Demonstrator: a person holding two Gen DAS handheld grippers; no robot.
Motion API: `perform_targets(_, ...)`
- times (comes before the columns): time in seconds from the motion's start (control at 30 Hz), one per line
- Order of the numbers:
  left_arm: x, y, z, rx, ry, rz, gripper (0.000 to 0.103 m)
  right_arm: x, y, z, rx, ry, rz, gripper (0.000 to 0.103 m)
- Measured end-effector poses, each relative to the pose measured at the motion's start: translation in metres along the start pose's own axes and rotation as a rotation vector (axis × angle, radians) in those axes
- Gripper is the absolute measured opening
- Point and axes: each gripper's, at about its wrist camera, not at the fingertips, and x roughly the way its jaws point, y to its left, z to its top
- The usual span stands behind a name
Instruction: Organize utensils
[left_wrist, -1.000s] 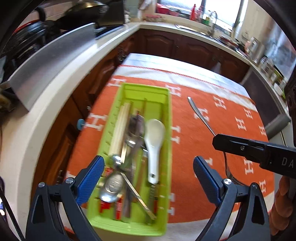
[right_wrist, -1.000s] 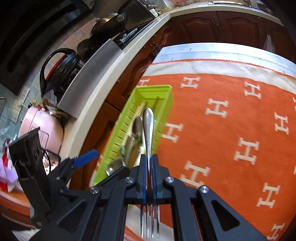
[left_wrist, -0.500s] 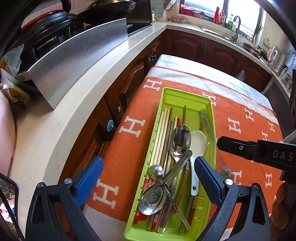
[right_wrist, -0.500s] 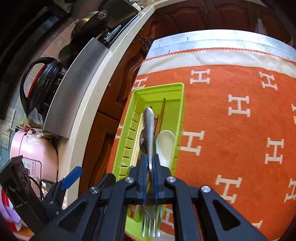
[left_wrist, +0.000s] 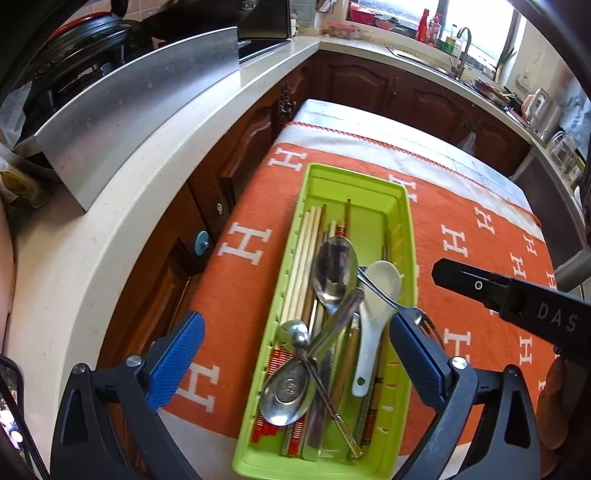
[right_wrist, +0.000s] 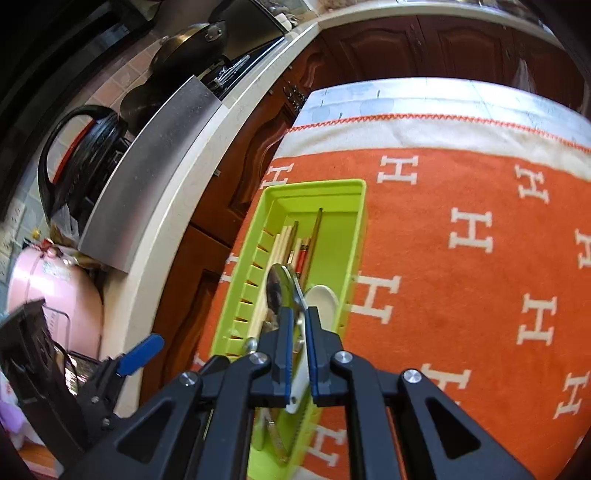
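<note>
A lime-green utensil tray (left_wrist: 402, 236) lies on the orange cloth. It holds chopsticks (left_wrist: 301, 258), metal spoons (left_wrist: 334, 269), a white ceramic spoon (left_wrist: 376, 306) and other cutlery. My left gripper (left_wrist: 291, 350) is open and empty, its fingers astride the tray's near end. My right gripper (right_wrist: 297, 354) is narrowly shut on a metal fork (right_wrist: 295, 291) and holds it over the tray (right_wrist: 354, 221). The fork's handle points into the tray (left_wrist: 373, 286), and its tines (left_wrist: 430, 328) show at the tray's right rim. The right gripper's black body (left_wrist: 517, 302) sits right of the tray.
The orange blanket with white H marks (left_wrist: 480, 236) covers a small table. A white kitchen counter (left_wrist: 110, 229) with a steel splash guard (left_wrist: 122, 99) runs along the left, with dark wood cabinets (left_wrist: 236, 155) under it. A pink appliance (right_wrist: 48, 288) stands at far left.
My right gripper has carried the fork from above the cloth to over the tray and lowered it, so its handle now lies among the spoons. My left gripper drew back a little over the tray.
</note>
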Motion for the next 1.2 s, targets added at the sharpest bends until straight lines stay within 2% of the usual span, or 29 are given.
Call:
perform_targets(0.3,-0.003,-0.023,-0.009,0.044,0.023,-0.043,0.102,-0.023,-0.021,-0.019,-0.088,-0.063,-0.085,0.009)
perform_targets(0.53,-0.012,-0.061,-0.024,0.099,0.016,-0.099,0.102,-0.047,-0.06,-0.04,-0.055,-0.085,-0.154,0.01)
perform_targets(0.67,-0.018,-0.088,-0.029,0.142,0.016,-0.116,0.102,-0.072,-0.081,-0.052,-0.025,-0.123,-0.192,0.022)
perform_targets(0.73,-0.021,-0.099,-0.029,0.164,0.011,-0.105,0.102,-0.084,-0.088,-0.056,-0.017,-0.149,-0.217,0.024)
perform_targets(0.93,-0.041,-0.134,-0.024,0.217,-0.032,-0.106,0.102,-0.126,-0.1,-0.067,0.0,-0.239,-0.294,0.029)
perform_targets(1.1,-0.065,-0.155,-0.02,0.234,-0.108,-0.11,0.102,-0.149,-0.106,-0.073,0.053,-0.273,-0.298,0.03)
perform_targets(1.2,-0.073,-0.163,-0.021,0.232,-0.121,-0.117,0.102,-0.161,-0.105,-0.077,0.055,-0.307,-0.314,0.031)
